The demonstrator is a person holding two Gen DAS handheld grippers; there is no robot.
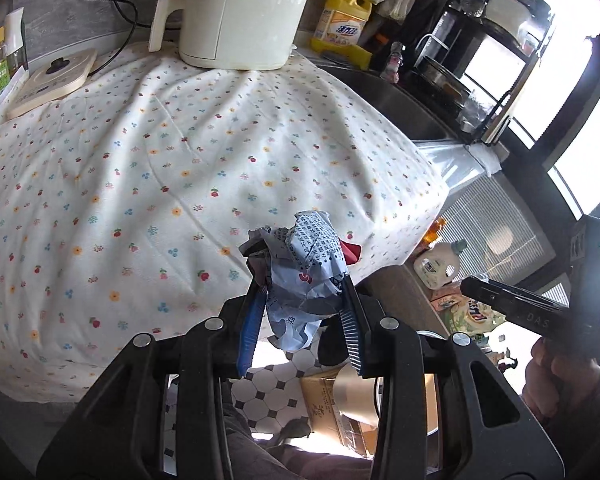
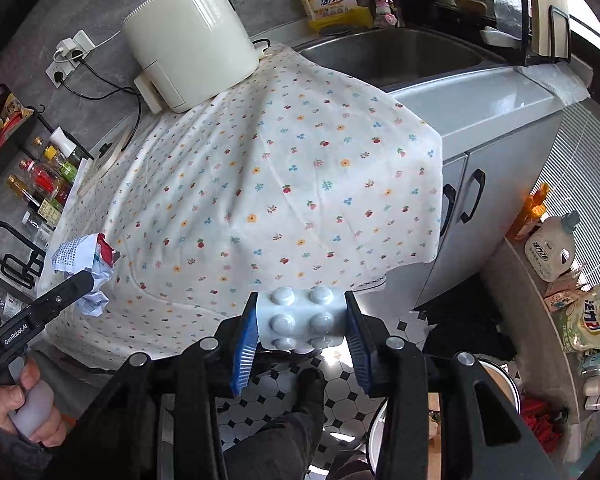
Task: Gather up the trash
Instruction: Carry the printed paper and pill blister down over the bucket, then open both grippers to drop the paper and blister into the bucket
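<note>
While the left gripper (image 1: 300, 276) clamps one crumpled paper wad (image 1: 308, 276) between its pads, the right gripper (image 2: 302, 320) pinches one pill blister pack (image 2: 300, 318), both past the floral cloth (image 2: 260, 184). Two pieces in hand, carry step; next, find a bin below and let go.
</note>
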